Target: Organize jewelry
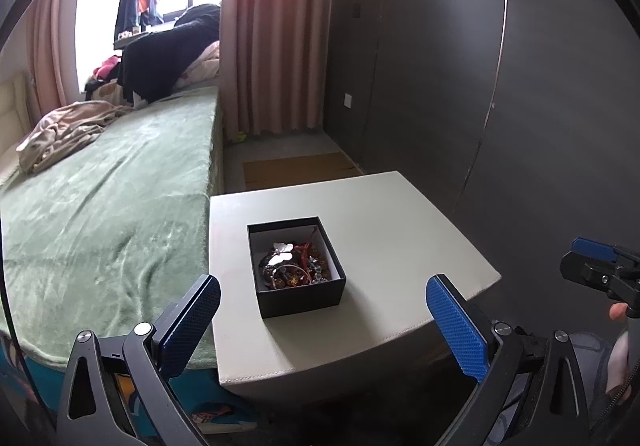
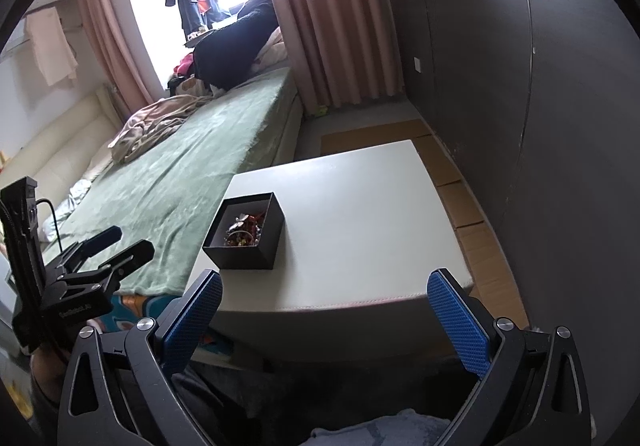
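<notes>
A black open box (image 1: 298,292) sits on a white bedside table (image 1: 392,230), toward its left side. It holds a tangle of jewelry (image 1: 294,266): bead bracelets, red cord and a silver butterfly piece. My left gripper (image 1: 322,300) is open and empty, just short of the table's near edge, with the box ahead between its fingers. My right gripper (image 2: 324,300) is open and empty, near the table's front edge; the box (image 2: 248,246) and its jewelry (image 2: 244,232) lie ahead to the left. The left gripper also shows in the right wrist view (image 2: 120,242).
A bed with a green blanket (image 1: 108,206) runs along the table's left side, with crumpled clothes (image 1: 64,134) on it. Dark wardrobe panels (image 1: 480,86) stand on the right. Cardboard (image 2: 460,182) lies on the floor beyond the table. Pink curtains (image 1: 272,26) hang at the back.
</notes>
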Demonstrator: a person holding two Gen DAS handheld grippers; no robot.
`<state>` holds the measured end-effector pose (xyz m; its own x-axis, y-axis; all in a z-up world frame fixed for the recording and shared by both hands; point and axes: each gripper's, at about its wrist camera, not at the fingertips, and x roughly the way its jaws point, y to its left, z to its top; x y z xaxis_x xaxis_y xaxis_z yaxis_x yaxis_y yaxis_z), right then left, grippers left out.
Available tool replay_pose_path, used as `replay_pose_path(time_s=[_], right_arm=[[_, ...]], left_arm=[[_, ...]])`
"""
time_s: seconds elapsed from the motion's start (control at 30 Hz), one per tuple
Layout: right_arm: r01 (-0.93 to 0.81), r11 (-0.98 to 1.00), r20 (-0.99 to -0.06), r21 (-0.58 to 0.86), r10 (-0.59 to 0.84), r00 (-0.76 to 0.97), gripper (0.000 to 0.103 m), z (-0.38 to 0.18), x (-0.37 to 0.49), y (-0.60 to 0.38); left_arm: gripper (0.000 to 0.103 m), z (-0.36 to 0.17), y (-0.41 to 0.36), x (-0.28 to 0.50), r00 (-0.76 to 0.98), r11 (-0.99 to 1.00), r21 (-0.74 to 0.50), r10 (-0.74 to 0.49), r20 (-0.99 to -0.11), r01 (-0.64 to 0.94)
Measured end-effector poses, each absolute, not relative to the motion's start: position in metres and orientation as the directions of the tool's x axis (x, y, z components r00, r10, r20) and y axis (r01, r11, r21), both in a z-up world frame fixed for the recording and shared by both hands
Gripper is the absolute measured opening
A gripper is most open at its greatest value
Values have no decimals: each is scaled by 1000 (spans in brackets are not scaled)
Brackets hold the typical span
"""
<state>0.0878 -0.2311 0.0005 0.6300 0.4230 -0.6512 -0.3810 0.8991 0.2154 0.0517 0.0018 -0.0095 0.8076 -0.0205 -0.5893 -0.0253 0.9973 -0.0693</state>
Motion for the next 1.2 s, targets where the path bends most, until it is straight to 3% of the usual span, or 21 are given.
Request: replay_pose_path(time_s=[1.2], right_arm=[[-357, 903, -664, 238, 420, 619, 103, 2, 89, -234]], left_arm=[[103, -11, -1, 51, 810, 998, -63, -29, -586, -9]])
